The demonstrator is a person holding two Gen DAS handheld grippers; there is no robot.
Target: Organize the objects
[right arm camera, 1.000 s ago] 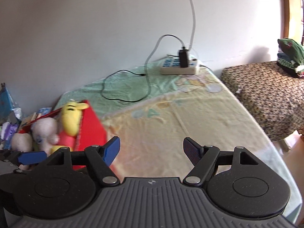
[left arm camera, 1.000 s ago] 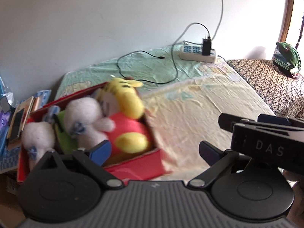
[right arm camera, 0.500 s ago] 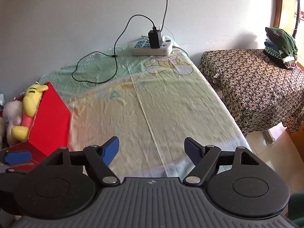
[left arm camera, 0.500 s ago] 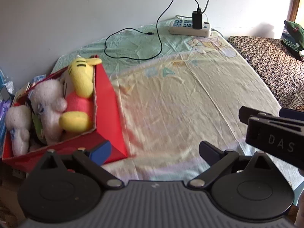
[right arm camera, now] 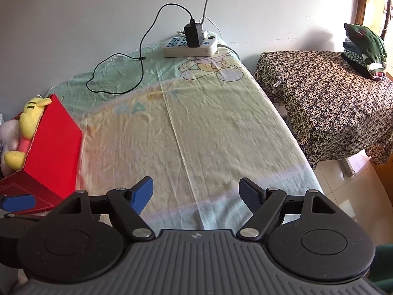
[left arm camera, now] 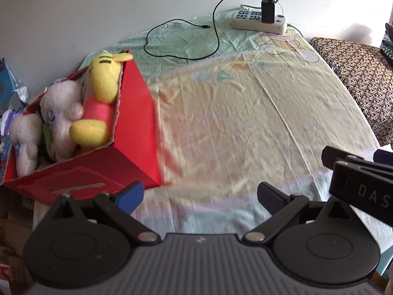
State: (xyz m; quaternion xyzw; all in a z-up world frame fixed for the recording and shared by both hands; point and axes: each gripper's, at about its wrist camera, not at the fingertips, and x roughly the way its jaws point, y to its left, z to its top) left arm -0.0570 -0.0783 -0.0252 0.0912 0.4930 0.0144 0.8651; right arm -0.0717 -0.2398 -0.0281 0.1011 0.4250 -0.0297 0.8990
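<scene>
I see a white power strip (right arm camera: 190, 47) on the bedsheet (right arm camera: 196, 127), against the wall. A black cable (right arm camera: 118, 73) loops beside it. Folded clothes (right arm camera: 363, 46) rest on a patterned cloth (right arm camera: 326, 103).

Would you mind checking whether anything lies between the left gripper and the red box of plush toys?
Nothing visible does. The left gripper, jaws open, sits right beside the red box; only bare bedsheet lies around it.
</scene>
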